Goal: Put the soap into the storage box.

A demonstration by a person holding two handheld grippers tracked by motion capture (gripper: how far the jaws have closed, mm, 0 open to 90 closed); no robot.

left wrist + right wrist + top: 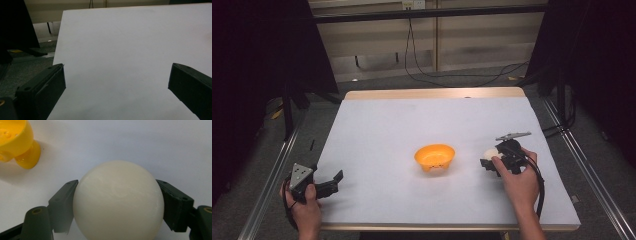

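A cream-white ball (118, 200) sits between the black jaws of my right gripper (117, 205), which press on both its sides. In the high view the same ball (490, 153) and right gripper (490, 161) are low over the table, right of an orange footed bowl (435, 157). The bowl (15, 142) shows at the top left of the right gripper view. My left gripper (332, 183) rests at the table's front left corner, and in the left gripper view its jaws (116, 85) stand wide apart with bare white surface between them.
The white table top (412, 125) has a wooden edge at the far side. Metal rails (272, 175) run along both sides of the table. Cables (447, 75) lie on the floor behind it.
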